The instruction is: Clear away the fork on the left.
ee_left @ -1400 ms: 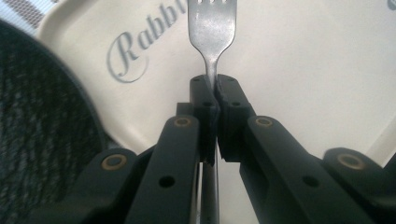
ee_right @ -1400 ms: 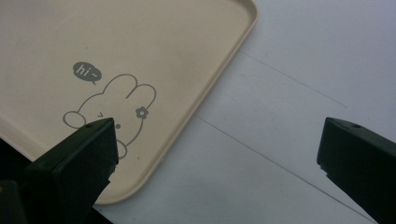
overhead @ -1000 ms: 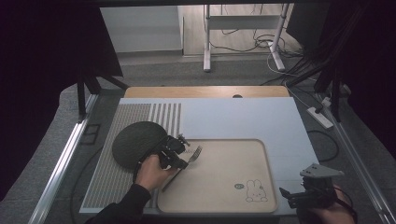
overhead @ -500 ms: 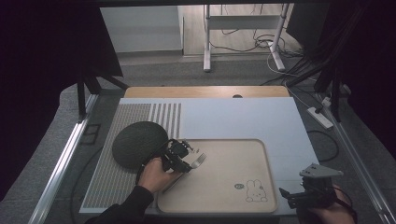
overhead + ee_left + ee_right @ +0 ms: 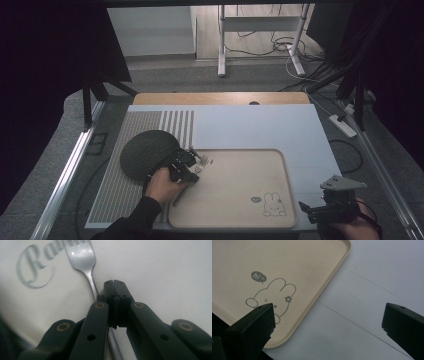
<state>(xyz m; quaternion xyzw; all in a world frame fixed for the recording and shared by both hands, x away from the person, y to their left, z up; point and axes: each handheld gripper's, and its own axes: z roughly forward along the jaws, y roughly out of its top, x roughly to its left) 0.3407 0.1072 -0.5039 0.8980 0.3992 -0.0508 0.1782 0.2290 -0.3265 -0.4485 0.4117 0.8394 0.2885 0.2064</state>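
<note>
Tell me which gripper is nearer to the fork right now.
Left. The left gripper is shut right beside the fork handle, at the tray's upper left corner near the dark round plate. The right gripper hangs open past the tray's lower right corner, far from the fork.

the tray [image 5: 235,200] is beige, with a grey line-drawn rabbit [image 5: 272,298] that bears a small flower, and a dark speech bubble [image 5: 258,276] reading "hi~". the fork [image 5: 83,261] is shiny silver and lies on a white surface with grey script lettering [image 5: 35,267]. the round plate [image 5: 145,157] is dark grey. the mat [image 5: 250,127] is pale blue-grey, with fine grey and white stripes [image 5: 145,125] on its left part. the gripper [image 5: 115,293] is black with brass-coloured rivets [image 5: 100,305].
</note>
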